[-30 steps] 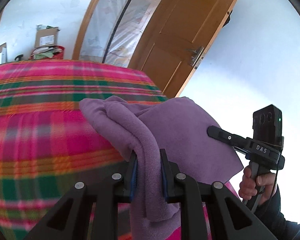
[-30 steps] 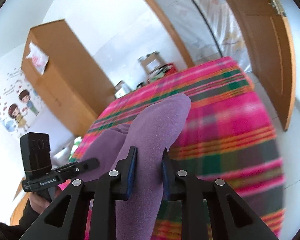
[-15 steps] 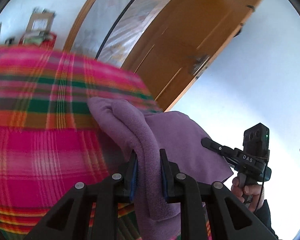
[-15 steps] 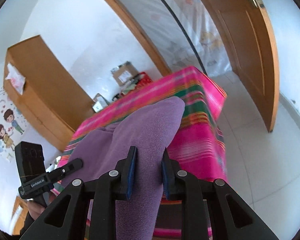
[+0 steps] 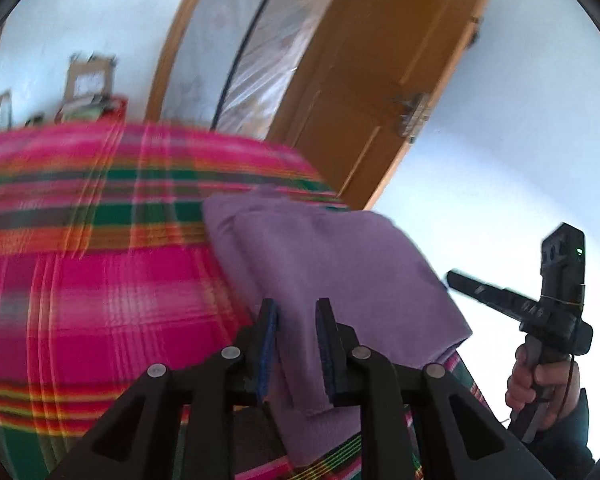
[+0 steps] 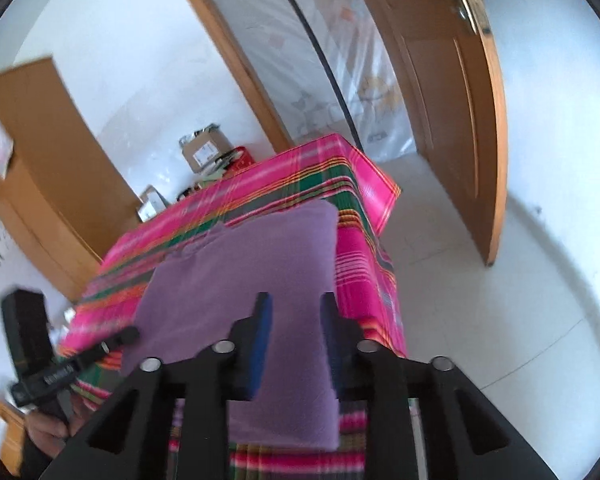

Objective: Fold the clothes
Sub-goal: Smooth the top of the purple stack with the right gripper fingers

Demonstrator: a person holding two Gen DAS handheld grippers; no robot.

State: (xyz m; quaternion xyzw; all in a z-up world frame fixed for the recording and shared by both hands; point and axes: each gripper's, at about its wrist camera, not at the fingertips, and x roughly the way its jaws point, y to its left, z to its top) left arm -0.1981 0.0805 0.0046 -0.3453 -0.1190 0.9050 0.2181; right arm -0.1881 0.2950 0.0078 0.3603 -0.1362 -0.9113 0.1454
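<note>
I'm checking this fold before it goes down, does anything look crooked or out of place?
Mostly tidy. The purple garment lies at the plaid table corner, its near edge hanging past the table edge, where the left claw and right claw pinch it. A small lump rumples its far edge.

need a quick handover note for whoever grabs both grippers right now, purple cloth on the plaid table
Left gripper: shut on the near edge of the purple cloth.
Right gripper: shut on the same cloth's near edge, further right.
Cloth: spread over the near right corner of the plaid-covered table, with the held edge hanging between the two grippers.
Done: cloth looks folded at least once; layers show at the left grip.
Left: lay the held edge down, release, probably fold again. Pictures are motion-blurred.
</note>
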